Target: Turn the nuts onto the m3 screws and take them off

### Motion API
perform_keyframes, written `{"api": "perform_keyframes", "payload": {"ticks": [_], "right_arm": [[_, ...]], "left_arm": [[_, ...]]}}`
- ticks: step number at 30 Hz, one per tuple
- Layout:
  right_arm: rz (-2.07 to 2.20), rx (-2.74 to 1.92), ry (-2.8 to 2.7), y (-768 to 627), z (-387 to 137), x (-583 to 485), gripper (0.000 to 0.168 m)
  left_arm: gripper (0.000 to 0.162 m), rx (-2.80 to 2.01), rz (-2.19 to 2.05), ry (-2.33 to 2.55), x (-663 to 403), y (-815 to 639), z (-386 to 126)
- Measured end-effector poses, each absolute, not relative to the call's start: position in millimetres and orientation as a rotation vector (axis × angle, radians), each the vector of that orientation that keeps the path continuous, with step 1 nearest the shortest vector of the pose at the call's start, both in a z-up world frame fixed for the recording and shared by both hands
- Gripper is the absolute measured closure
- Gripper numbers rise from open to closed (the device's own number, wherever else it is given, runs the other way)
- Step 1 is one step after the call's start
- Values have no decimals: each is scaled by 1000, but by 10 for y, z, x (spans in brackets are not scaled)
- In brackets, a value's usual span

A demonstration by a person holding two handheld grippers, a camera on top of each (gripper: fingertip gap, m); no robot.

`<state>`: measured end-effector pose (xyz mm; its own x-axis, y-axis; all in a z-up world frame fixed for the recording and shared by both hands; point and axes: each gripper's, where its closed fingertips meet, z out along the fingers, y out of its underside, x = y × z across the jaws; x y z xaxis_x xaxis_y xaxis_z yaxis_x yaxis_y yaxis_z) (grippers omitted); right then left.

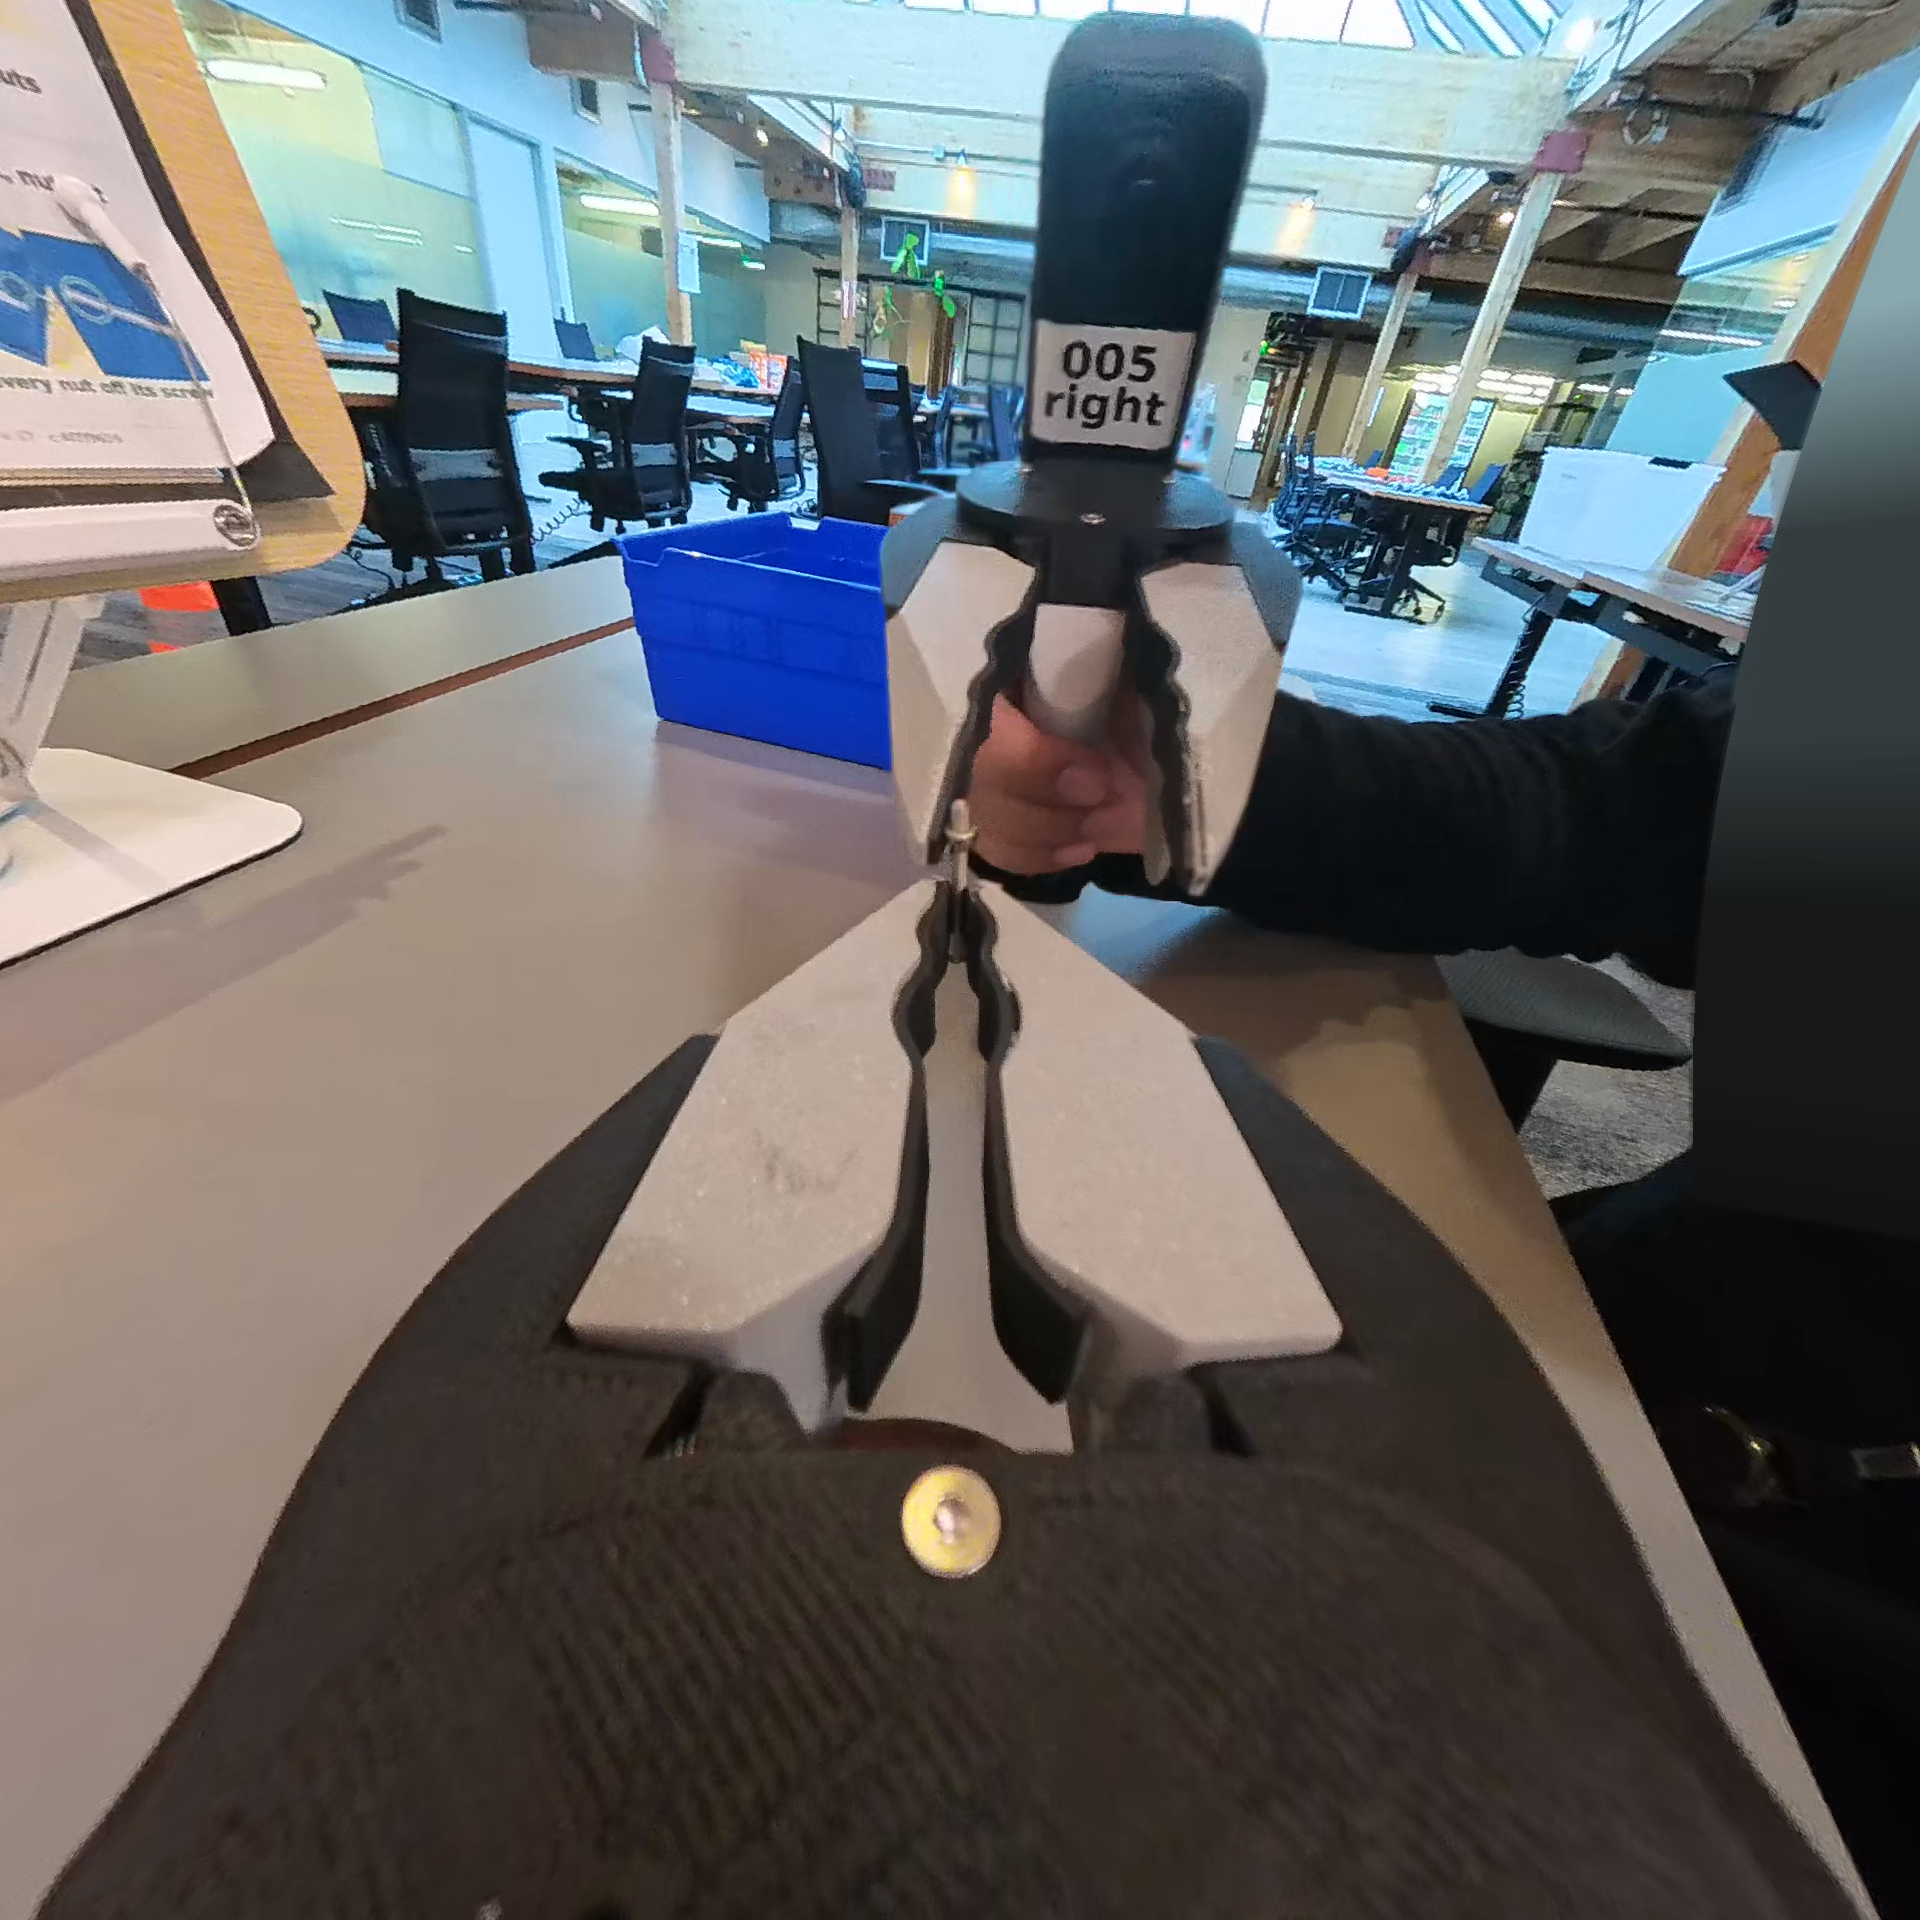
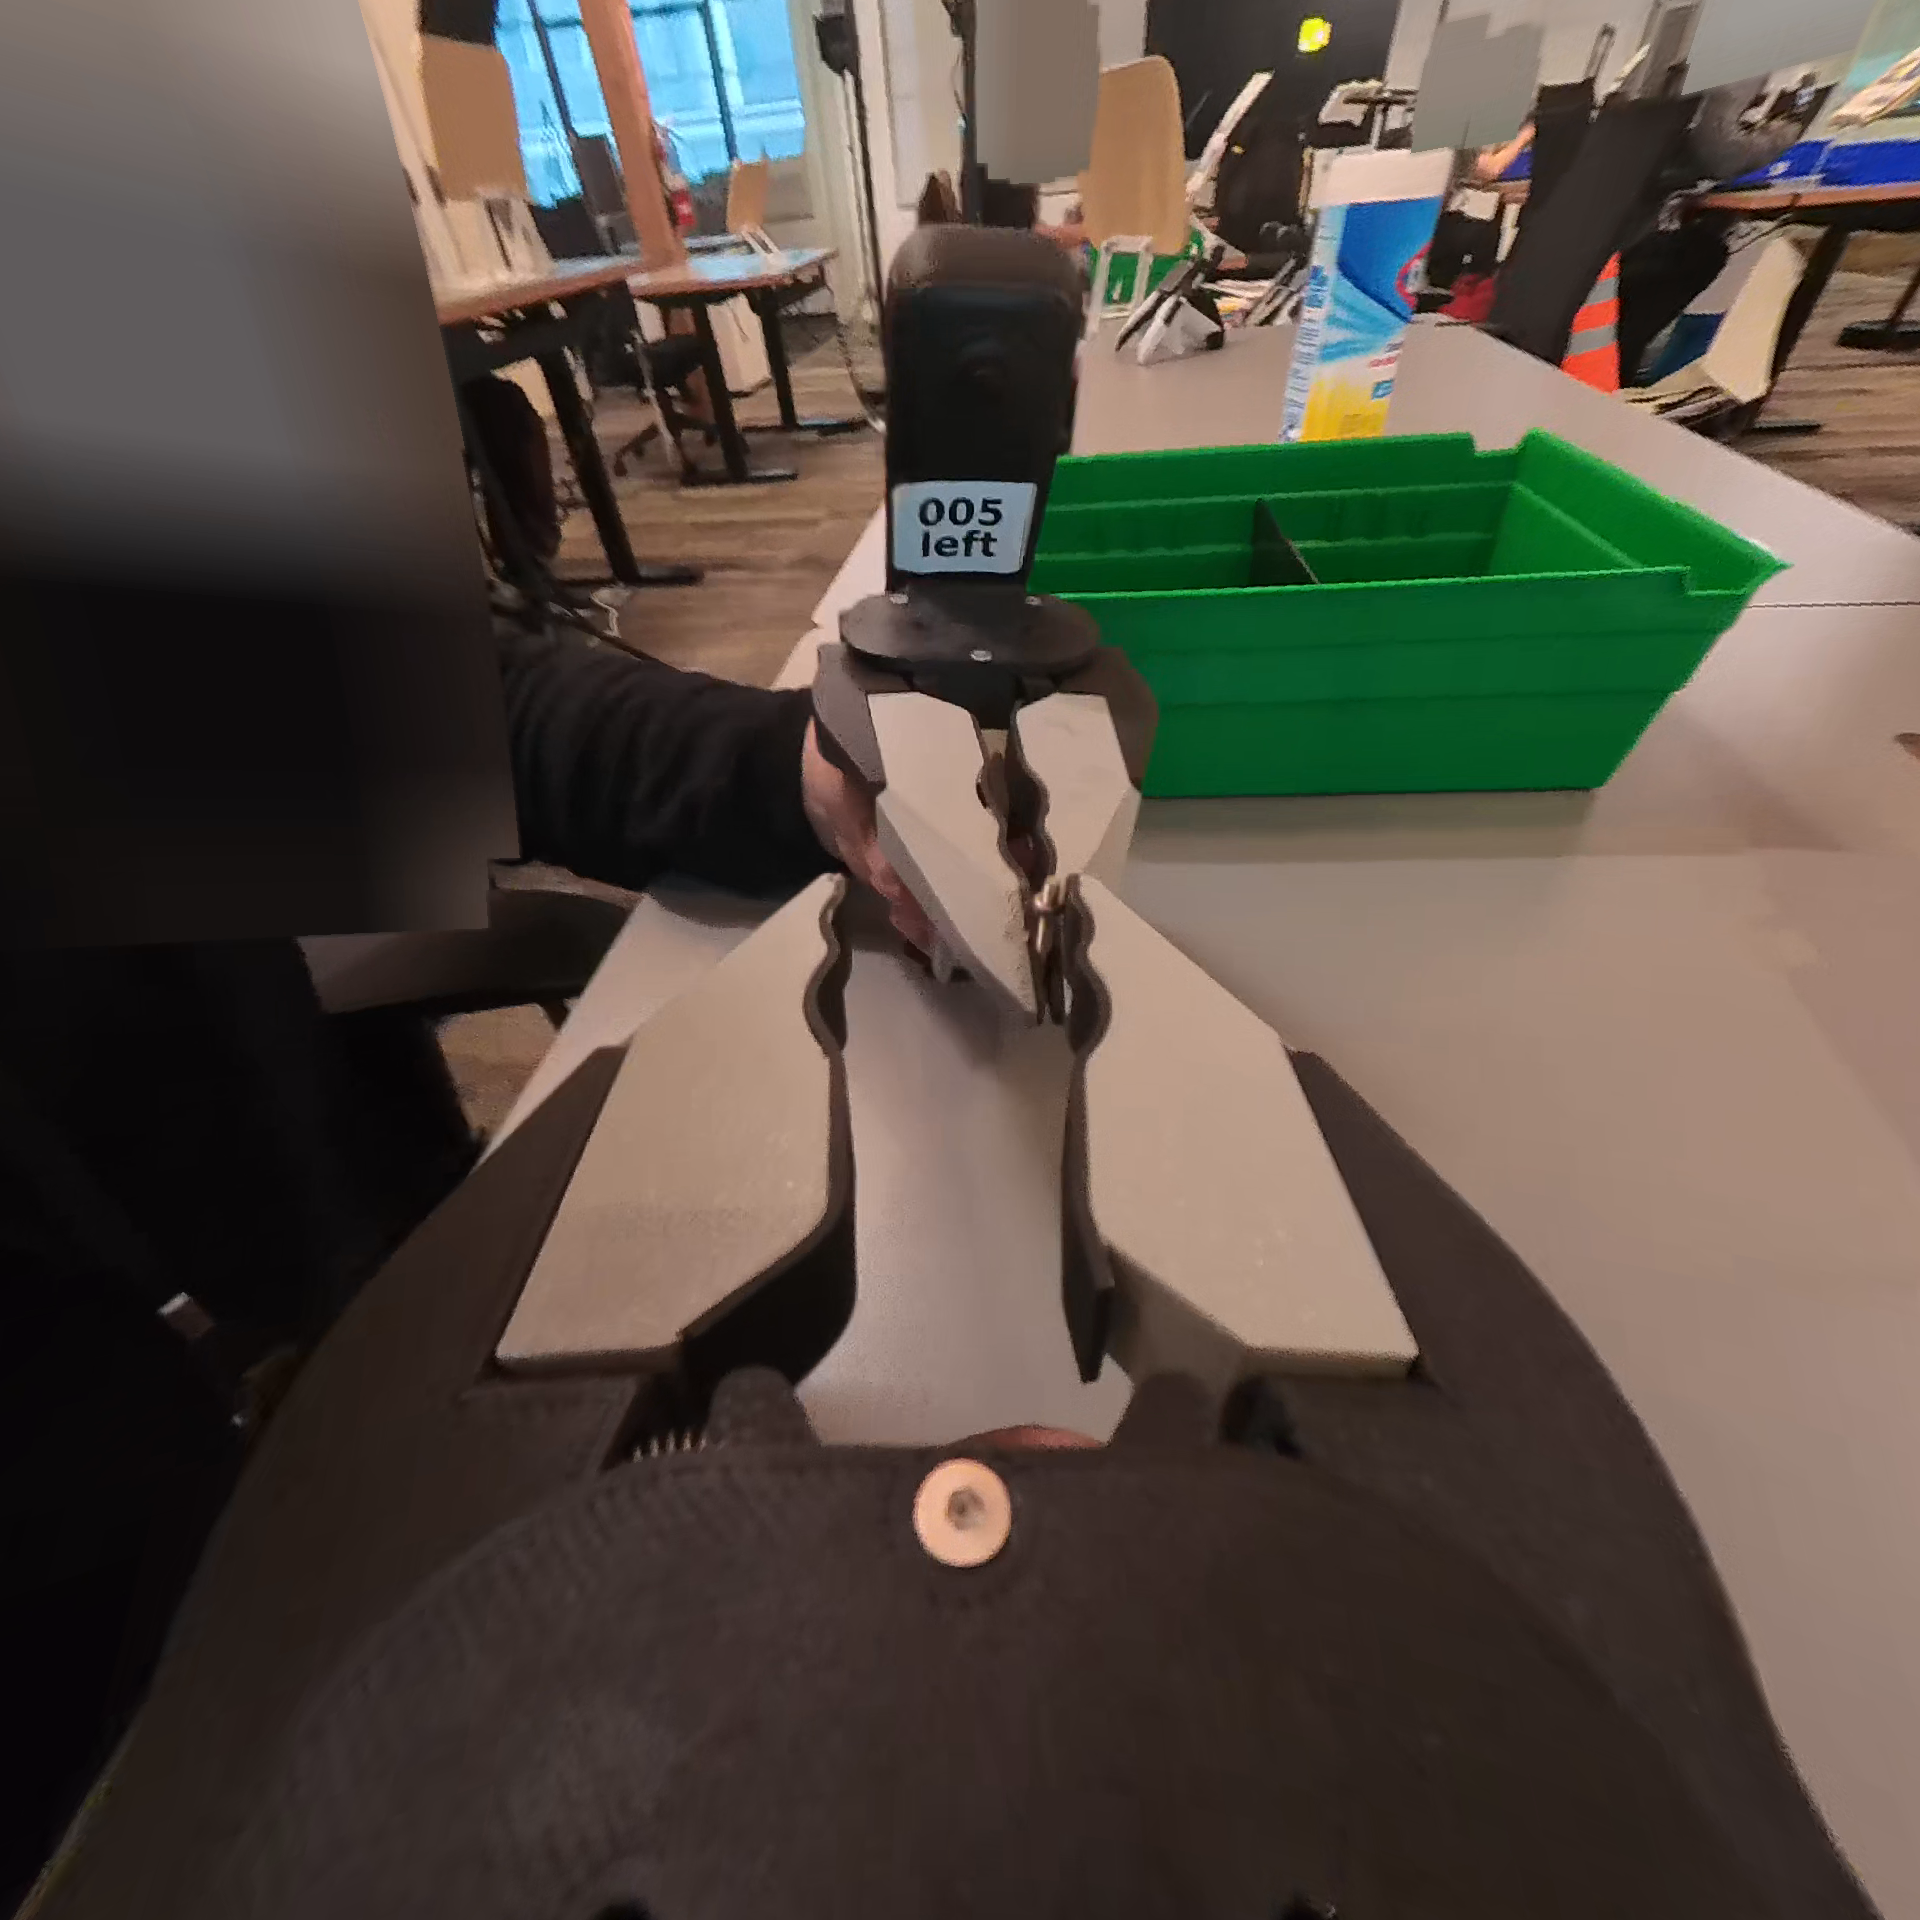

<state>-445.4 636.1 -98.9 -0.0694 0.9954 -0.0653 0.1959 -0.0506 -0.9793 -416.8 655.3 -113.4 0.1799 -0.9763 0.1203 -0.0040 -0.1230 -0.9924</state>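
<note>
Two tongs meet above the bench's near edge. Left tongs (image 1: 961, 935) are closed on the tiny m3 screw (image 1: 958, 852); right tongs (image 2: 956, 935) gape, one finger beside the nut (image 2: 1049, 904). Light, rigid, slippery: pinch the nut's flats.

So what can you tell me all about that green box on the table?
The green bin looks like moulded plastic, with ribbed stepped walls and an open top. A dark divider splits its inside into compartments; nothing shows in the parts visible. It sits flat on the grey table, behind the left gripper, with a blue-and-yellow container beyond.
</note>
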Motion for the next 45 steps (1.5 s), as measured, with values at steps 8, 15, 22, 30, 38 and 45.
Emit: {"api": "perform_keyframes", "payload": {"ticks": [8,15,22,30,38,45], "right_arm": [[1168,-1379,-1273,6547,-855,-4346,147],[1133,-1428,-1306,6565,-988,-4479,167],[1159,-1503,-1148,6662,-994,-4313,167],[423,-1623,-815,6818,-228,-2604,167],[-2,-2176,-484,7385,-1160,-432,159],[-105,-2187,-451,7611,-997,-258,148]], "left_arm": [[162,-1393,-1178,1011,-4157,6545,-1114],[162,-1412,-1216,989,-4155,6549,-1118],[133,-1452,-1176,981,-4129,6585,-1171],[137,-1496,-1139,1031,-4073,6551,-1281],[137,-1534,-1076,1053,-4081,6600,-1380],[137,-1564,-1088,1035,-4099,6646,-1420]]}}
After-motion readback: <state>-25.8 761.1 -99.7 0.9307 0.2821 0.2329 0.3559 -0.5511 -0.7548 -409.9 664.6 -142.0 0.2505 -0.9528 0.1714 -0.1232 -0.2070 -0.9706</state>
